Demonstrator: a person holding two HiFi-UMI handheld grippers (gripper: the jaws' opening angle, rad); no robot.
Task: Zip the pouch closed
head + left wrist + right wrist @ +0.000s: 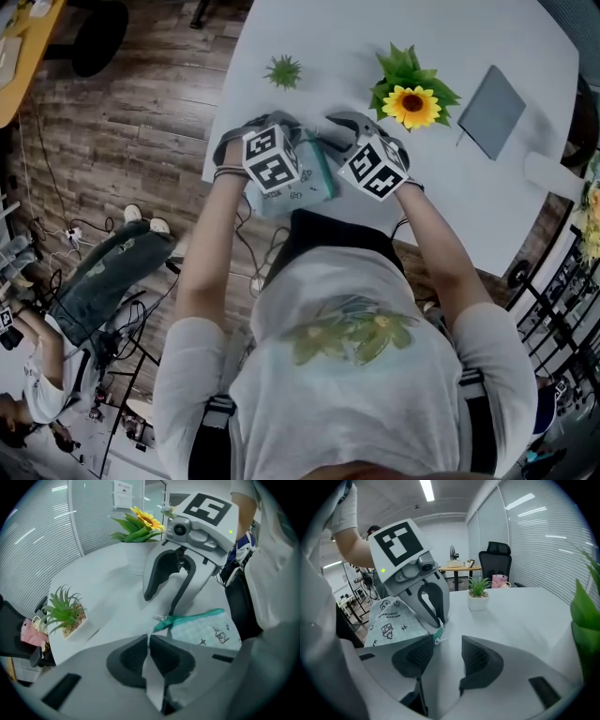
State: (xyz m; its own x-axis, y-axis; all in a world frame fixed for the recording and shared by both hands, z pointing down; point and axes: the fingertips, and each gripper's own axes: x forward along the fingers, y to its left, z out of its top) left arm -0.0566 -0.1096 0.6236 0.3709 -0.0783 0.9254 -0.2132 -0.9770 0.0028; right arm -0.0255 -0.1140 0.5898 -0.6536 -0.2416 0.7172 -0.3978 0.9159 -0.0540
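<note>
- One pouch (305, 185) lies at the tabletop's (328, 37) near edge, its teal zipper end pinched by the left tool (149, 641).
- The second, right tool (447, 641) is beside the pouch, jaws wide and empty.
- Beyond the pouch: one small plant (283, 70), one sunflower (411, 103), one grey notebook (491, 111).

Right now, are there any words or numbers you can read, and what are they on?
No text here is clear enough to quote.
pouch: small print beside the doodles, too blurred to read.
paper sheet on the glass wall: print too small to read.
marker cubes: only black-and-white square patterns, no words or numbers.
</note>
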